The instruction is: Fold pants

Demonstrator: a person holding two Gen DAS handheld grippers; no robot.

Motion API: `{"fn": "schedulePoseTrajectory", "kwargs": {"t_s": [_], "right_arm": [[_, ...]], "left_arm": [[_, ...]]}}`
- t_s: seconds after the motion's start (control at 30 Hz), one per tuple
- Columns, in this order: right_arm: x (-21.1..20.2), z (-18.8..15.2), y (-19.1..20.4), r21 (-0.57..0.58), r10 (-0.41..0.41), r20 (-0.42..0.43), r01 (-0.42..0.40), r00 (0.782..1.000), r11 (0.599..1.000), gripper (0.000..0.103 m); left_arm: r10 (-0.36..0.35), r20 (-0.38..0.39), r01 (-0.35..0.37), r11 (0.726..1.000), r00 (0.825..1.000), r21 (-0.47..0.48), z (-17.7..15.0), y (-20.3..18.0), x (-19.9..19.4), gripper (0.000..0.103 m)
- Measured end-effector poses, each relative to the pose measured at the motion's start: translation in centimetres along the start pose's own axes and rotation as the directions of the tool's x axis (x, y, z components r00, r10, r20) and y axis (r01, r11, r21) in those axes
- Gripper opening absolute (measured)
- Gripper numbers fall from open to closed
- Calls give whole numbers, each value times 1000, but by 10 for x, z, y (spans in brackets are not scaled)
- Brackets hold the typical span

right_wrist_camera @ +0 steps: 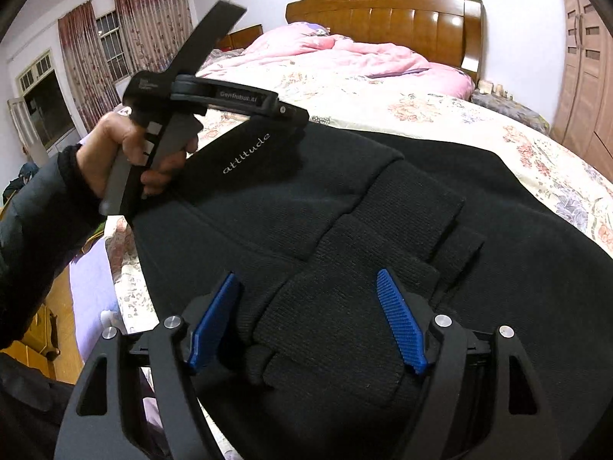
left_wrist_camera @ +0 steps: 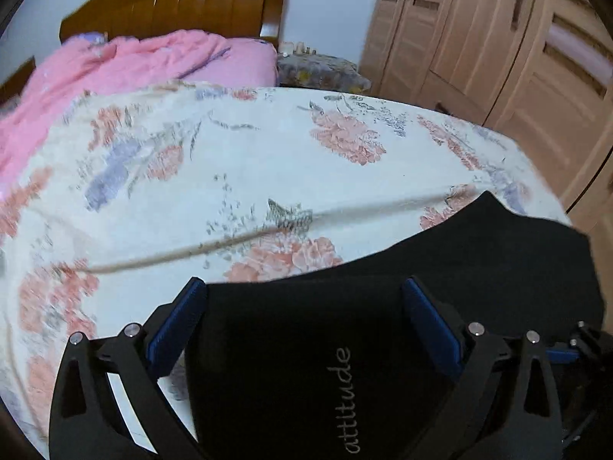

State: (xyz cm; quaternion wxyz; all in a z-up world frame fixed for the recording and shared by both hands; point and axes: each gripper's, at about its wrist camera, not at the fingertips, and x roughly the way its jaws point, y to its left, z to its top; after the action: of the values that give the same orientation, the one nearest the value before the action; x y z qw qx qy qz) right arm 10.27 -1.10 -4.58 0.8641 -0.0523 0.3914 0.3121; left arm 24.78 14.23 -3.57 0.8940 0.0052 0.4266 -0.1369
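**A:** Where do the black pants [right_wrist_camera: 383,207] lie?

**B:** Spread across the foot end of the bed, on the floral sheet [left_wrist_camera: 249,161], reaching to its near edge. The ribbed cuffs [right_wrist_camera: 345,326] are bunched at that near edge, and the leg printed "attitude" [right_wrist_camera: 246,153] runs toward the left side of the bed.

**A:** And the grippers?

**B:** The left gripper [left_wrist_camera: 302,306] has its blue pads [left_wrist_camera: 180,322] spread wide, with the printed cloth lying in the gap; nothing is pinched. The right gripper [right_wrist_camera: 306,318] is likewise parted, straddling the ribbed cuffs without closing on them.

**A:** So how should this step be done well?

**B:** I'd judge both are lining up a grasp. Each should bite through every layer at its edge, not just the top ply, then lift evenly so the fold line stays straight and the cuffs land square on the waist end. Flattening the heaped ribbing first would help.

**A:** What can't you make out?

**B:** The waistband: it may lie toward the right edge of the bed, but the black cloth swallows seams, so I cannot tell. The left wrist view is motion-blurred, and a pale streak [left_wrist_camera: 268,230] across the sheet could be a crease or a cord. The pants' near portion is cut off under both gripper bodies, and how many layers are stacked is unclear. Behind, only a pink quilt [right_wrist_camera: 345,57] and wooden headboard [right_wrist_camera: 383,11] show.
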Motion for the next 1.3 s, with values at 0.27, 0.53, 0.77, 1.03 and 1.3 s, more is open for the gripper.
{"fn": "schedulePoseTrajectory", "kwargs": {"t_s": [0.27,0.53,0.77,1.03,1.3], "right_arm": [[-23,9,-1,25,-1,88,-1,996,1000,73],[6,-1,-1,-18,-35,5,35,999,999,76],[5,-2,-1,-14,-32,11,32,999,999,76],[-19,0,-6,16,-15,13,15,1000,1000,78],[-47,-48,-94,190,-280,-120,299,953,935,84]], "left_arm": [[42,172,-53,997,984,59,-46,-36,-79,101],[174,44,-178,978,984,114,-92,-43,-37,102],[173,29,-175,980,984,96,-94,-42,-35,102],[172,20,-173,982,985,80,-94,-40,-34,102],[201,-6,-200,977,980,70,-91,-43,-35,102]]}}
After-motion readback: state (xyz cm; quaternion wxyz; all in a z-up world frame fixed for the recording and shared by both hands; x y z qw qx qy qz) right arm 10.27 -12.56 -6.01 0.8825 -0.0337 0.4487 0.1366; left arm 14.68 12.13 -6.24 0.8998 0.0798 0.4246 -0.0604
